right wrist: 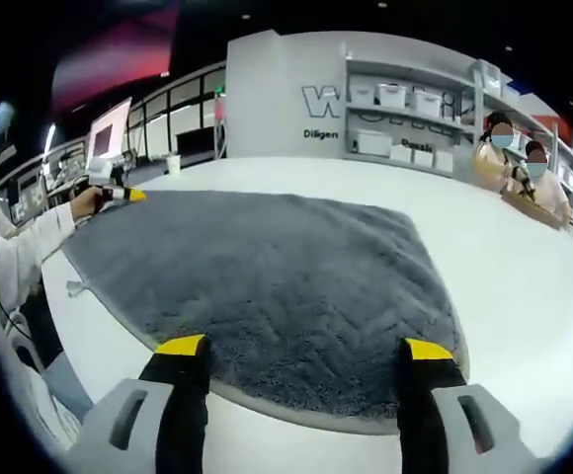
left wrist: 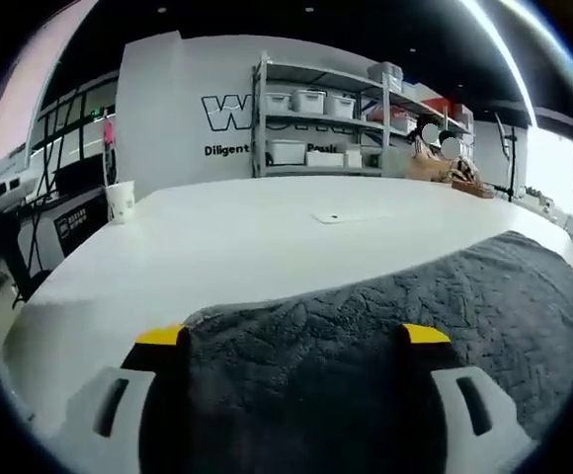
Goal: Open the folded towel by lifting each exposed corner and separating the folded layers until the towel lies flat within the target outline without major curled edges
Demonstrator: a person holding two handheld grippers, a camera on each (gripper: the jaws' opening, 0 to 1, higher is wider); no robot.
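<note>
My left gripper point(left wrist: 292, 341) pinches the grey towel point(right wrist: 267, 276); my right gripper point(right wrist: 293, 354) gapes wide at six o'clock. Uneven release could curl that near edge.

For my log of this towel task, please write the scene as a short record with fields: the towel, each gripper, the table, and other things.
towel: grey towel spread wide on the table, one layer showing, near edge gently curved
left gripper: jaws apart, towel edge lying between them; grip cannot be judged
right gripper: open, jaws over the towel's near edge
table: white table
target outline: cannot be made out
other things: paper cup on the table's far side; shelf with storage boxes behind
people: seated at the far right
</note>
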